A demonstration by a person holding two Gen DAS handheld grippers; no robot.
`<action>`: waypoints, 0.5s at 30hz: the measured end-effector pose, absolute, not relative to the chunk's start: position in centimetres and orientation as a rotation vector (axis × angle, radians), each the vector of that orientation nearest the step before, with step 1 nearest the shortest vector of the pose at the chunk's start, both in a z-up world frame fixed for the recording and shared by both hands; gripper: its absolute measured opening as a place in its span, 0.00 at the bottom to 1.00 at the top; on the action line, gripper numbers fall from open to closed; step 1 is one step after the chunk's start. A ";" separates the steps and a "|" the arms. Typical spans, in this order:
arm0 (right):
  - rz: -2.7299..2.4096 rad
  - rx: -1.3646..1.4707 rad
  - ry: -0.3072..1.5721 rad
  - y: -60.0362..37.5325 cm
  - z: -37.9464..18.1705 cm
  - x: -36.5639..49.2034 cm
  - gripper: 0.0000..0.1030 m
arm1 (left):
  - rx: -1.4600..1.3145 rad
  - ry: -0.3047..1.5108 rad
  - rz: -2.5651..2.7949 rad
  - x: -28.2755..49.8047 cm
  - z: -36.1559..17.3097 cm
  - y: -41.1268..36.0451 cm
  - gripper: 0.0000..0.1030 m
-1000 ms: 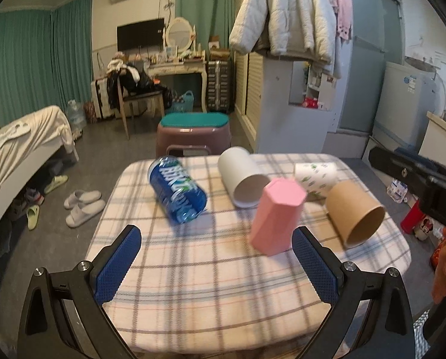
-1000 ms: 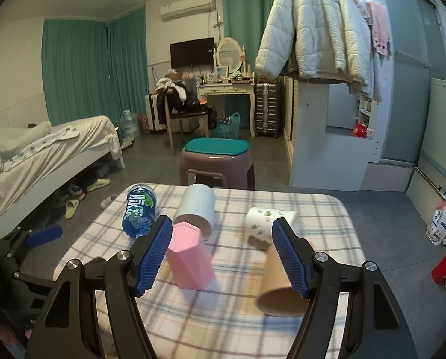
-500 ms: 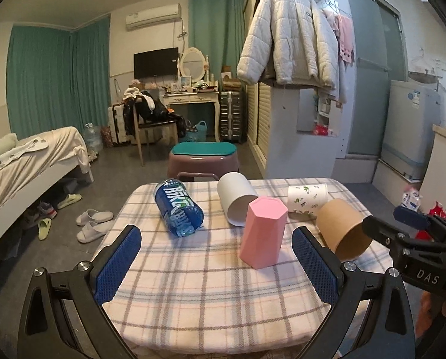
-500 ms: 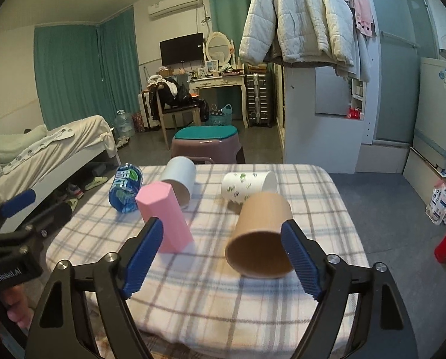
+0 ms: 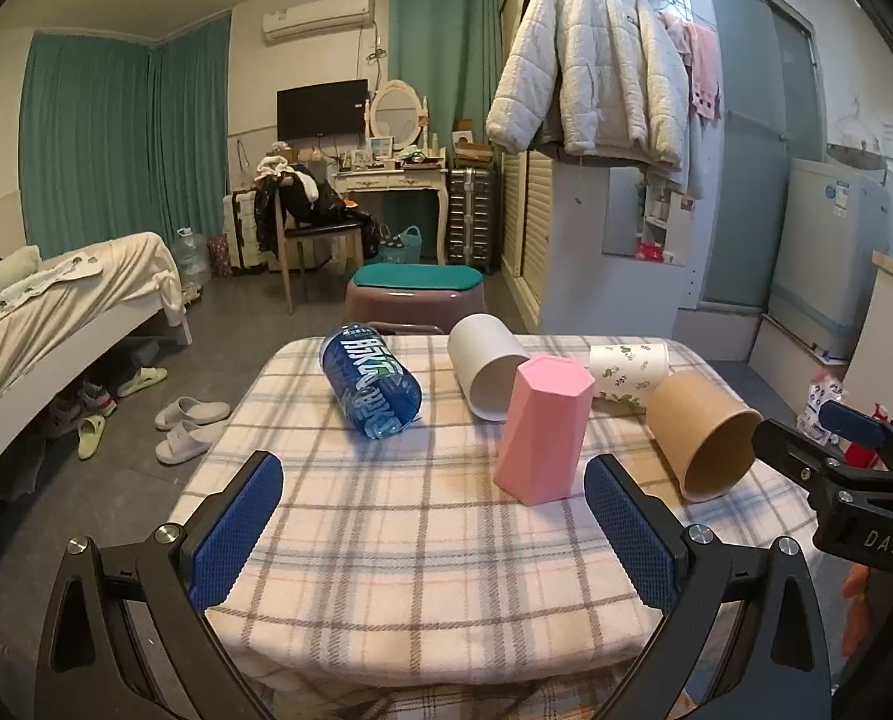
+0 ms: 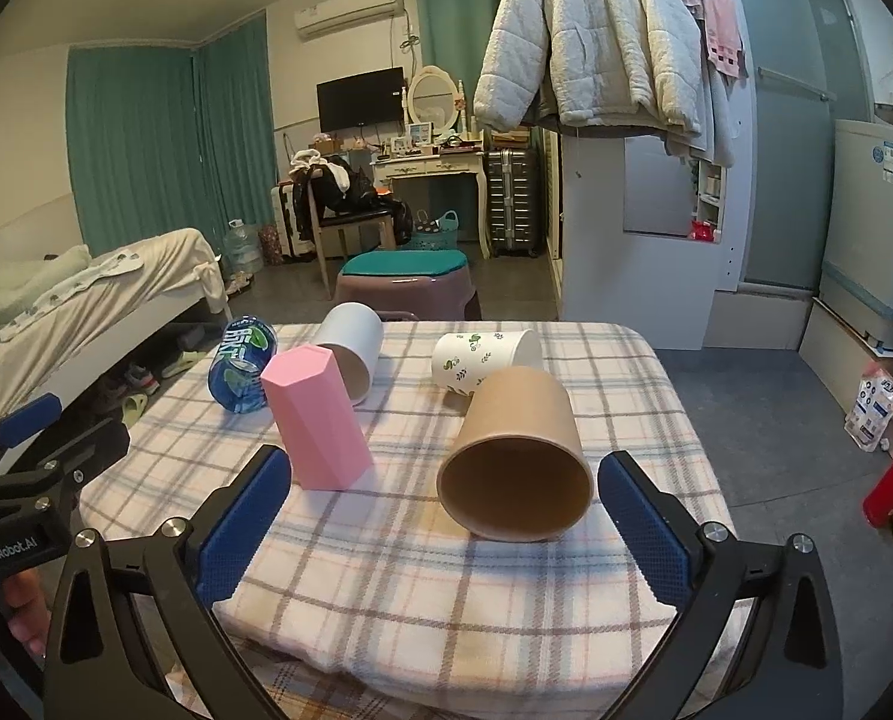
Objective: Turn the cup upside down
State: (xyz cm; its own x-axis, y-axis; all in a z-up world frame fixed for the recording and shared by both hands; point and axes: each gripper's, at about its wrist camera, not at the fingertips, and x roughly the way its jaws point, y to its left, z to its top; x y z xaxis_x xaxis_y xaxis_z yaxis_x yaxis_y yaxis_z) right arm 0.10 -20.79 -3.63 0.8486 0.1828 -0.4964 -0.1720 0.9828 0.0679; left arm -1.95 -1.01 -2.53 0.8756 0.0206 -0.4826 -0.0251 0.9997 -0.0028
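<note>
A pink faceted cup [image 5: 543, 432] [image 6: 317, 420] stands on the plaid table. A brown paper cup [image 5: 701, 435] [image 6: 518, 459] lies on its side, mouth toward me. A white cup [image 5: 487, 373] [image 6: 353, 357] and a leaf-print cup [image 5: 626, 372] [image 6: 483, 358] also lie on their sides. My left gripper [image 5: 433, 531] is open and empty over the table's near edge. My right gripper [image 6: 440, 531] is open and empty, close in front of the brown cup's mouth.
A blue water bottle [image 5: 369, 387] [image 6: 241, 369] lies at the table's back left. The plaid tablecloth [image 5: 416, 552] hangs over the near edge. A purple stool [image 5: 415, 294] stands behind the table, a bed [image 5: 56, 312] at left.
Both grippers have drawn back toward the table's near edge and stayed open. The right gripper has shifted right, now centred on the brown cup. The cups have not moved.
</note>
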 end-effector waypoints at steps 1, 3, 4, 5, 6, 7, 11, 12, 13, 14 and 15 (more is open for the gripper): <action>0.186 0.019 0.525 -20.8 -3.6 0.1 1.00 | -0.011 0.503 0.022 -1.9 -2.5 -1.0 1.00; 0.187 0.021 0.522 -20.7 -3.6 0.1 1.00 | -0.014 0.507 0.016 -1.9 -2.5 -1.0 1.00; 0.184 0.019 0.520 -20.6 -3.5 0.1 1.00 | -0.014 0.508 0.017 -1.9 -2.6 -1.0 1.00; 0.183 0.017 0.515 -20.5 -3.4 0.0 1.00 | -0.012 0.506 0.019 -1.9 -2.6 -1.0 1.00; 0.180 0.016 0.513 -20.5 -3.4 0.0 1.00 | -0.006 0.505 0.015 -2.0 -2.6 -1.0 1.00; 0.179 0.016 0.512 -20.5 -3.4 0.0 1.00 | -0.003 0.505 0.017 -1.9 -2.7 -1.1 1.00; 0.171 0.020 0.509 -20.6 -3.3 0.2 1.00 | -0.025 0.509 0.024 -1.8 -2.9 -1.0 1.00; 0.170 0.025 0.513 -20.7 -3.4 0.2 1.00 | -0.031 0.512 0.023 -1.8 -3.0 -1.0 1.00; 0.169 0.027 0.516 -20.7 -3.5 0.3 1.00 | -0.033 0.518 0.023 -1.7 -3.0 -1.0 1.00; 0.167 0.031 0.518 -20.8 -3.5 0.3 1.00 | -0.030 0.523 0.020 -1.7 -3.1 -1.1 1.00; 0.166 0.033 0.519 -20.8 -3.5 0.3 1.00 | -0.028 0.523 0.019 -1.7 -3.1 -1.1 1.00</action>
